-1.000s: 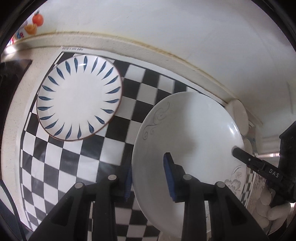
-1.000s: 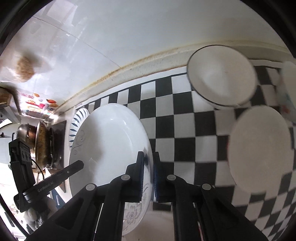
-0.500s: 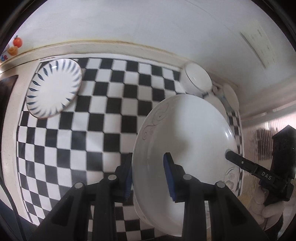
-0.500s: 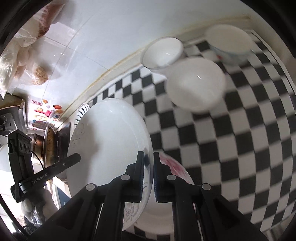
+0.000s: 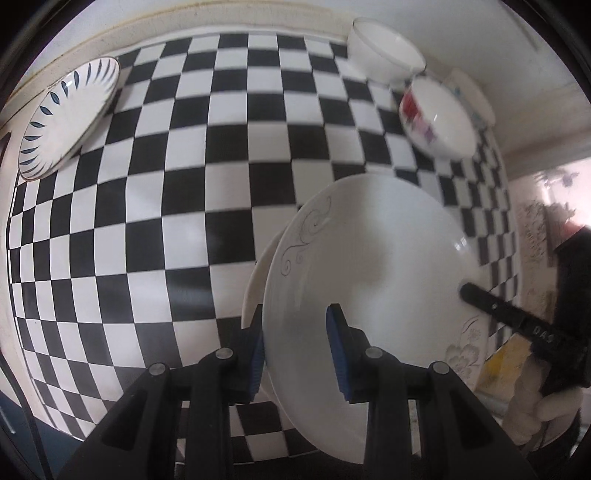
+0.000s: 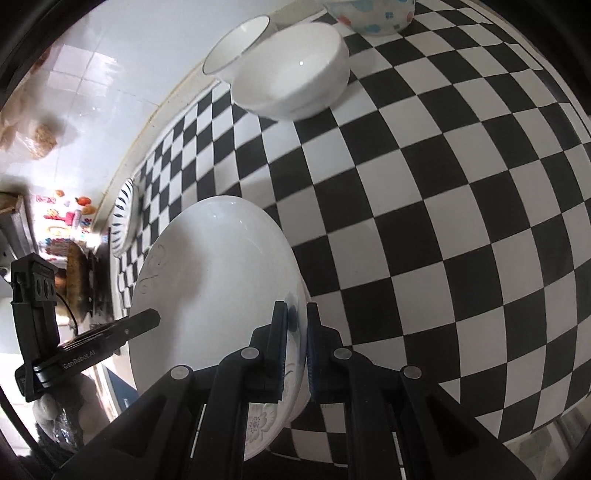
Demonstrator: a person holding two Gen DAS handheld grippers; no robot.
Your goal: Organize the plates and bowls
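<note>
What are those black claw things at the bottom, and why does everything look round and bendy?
Those claws are two grabbing tools, and a person holds one in each hand. Each tool has a small camera that looks along its two fingers, and the lens bends the view like a fishbowl. One picture comes from the left gripper, the other from the right gripper.

Both tools pinch the same large white plate with a grey swirl and flower pattern, one on each side of its rim. In each picture you can see the other tool reaching in from the far side.

Underneath is a black-and-white checkered mat. On it sit a white plate with blue leaf marks, a plain white bowl, a white bowl with a thin dark rim and a bowl with coloured dots.
</note>
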